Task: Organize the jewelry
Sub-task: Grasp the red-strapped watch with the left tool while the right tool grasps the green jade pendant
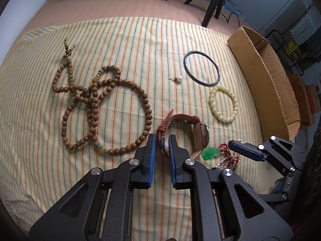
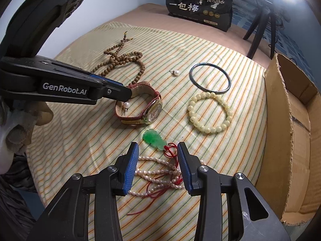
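Left tool (image 1: 162,140): blue-padded jaws drawn close together, pinching a small white pearl earring with a metal post (image 2: 126,106); the right wrist view shows the pearl at the jaw tips with the post hanging down, held just above the strap loop of a red-strapped wristwatch with a gold-rimmed face (image 2: 140,108) that lies on its side on the striped cloth (image 1: 120,40).

Right tool (image 2: 158,149): jaws spread wide, holding nothing; poised over a tangle of small pink-white pearl strands (image 2: 158,172) laced with red cord (image 2: 170,150); a green jade carved pendant (image 2: 154,138) on that cord lies just beyond the jaw tips.

Outward on the cloth: a second white pearl earring (image 1: 177,78) lies alone, well apart from the watch; near it a dark thin round bangle (image 1: 202,68); a cream-coloured beaded bracelet (image 1: 223,104) just beside the bangle; a long brown wooden bead necklace with amber and turquoise accent beads (image 1: 100,108) coiled in loops on the left side.

Right edge of the desk: an open brown cardboard box (image 1: 266,84); far edge: a black printed package with Chinese characters (image 2: 199,6); black tripod legs (image 1: 212,2) beside it.
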